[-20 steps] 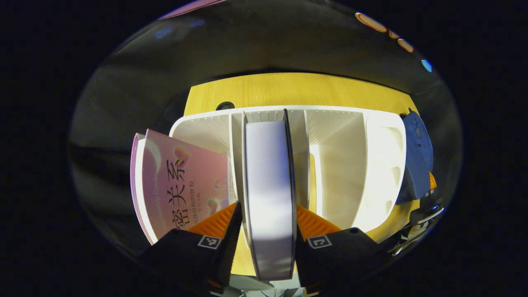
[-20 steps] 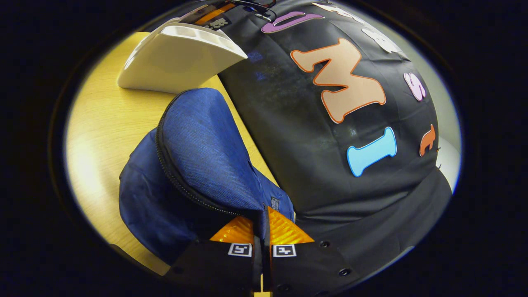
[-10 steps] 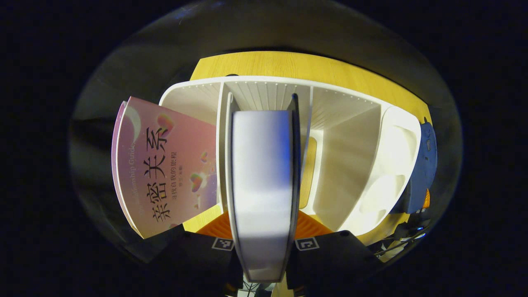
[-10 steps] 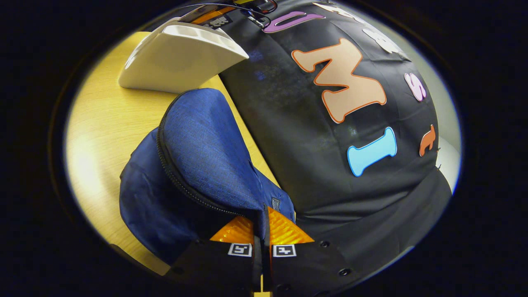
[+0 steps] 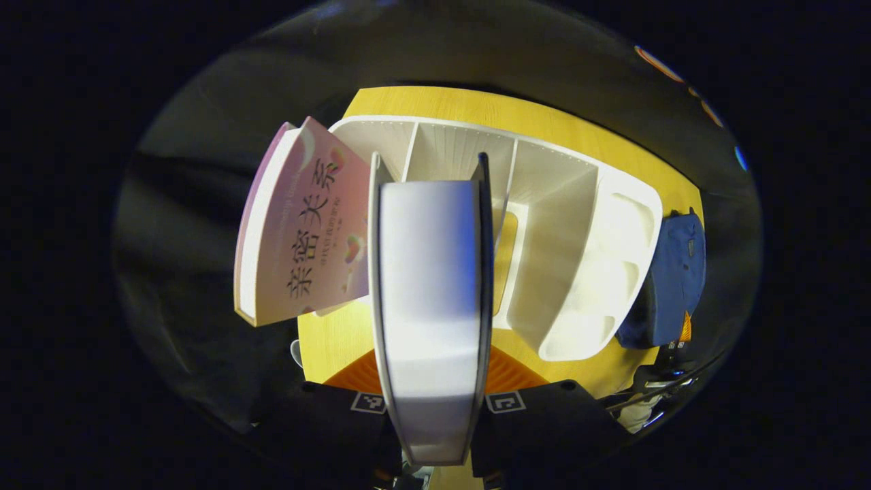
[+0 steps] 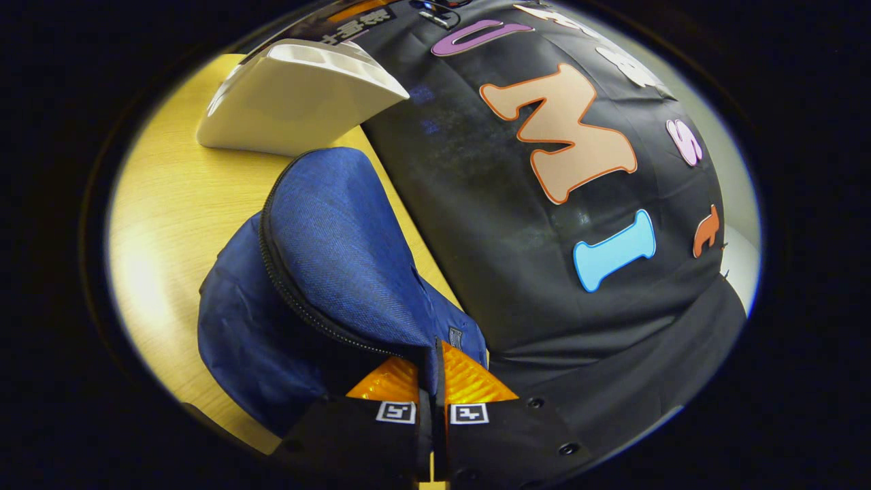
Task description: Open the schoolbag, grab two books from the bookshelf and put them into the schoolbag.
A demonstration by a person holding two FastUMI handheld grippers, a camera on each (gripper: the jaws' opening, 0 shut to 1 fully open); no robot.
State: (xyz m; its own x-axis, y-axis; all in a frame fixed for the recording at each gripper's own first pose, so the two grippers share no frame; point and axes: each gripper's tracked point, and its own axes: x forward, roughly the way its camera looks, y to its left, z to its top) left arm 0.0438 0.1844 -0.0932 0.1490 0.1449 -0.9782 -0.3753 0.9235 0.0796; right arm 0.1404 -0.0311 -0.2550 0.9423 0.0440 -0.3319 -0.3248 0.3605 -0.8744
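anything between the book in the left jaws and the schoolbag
Yes: the white bookshelf stands between the held book and the blue schoolbag on its far side. The book must travel over or around it.

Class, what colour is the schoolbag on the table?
Dark blue schoolbag, clearest in the right gripper view.

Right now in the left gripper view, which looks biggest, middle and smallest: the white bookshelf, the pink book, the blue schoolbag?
1. White plastic bookshelf, biggest.
2. Pink paperback book, middle, though it sits nearer the camera.
3. Blue fabric schoolbag, smallest, but it is farther off and partly hidden.
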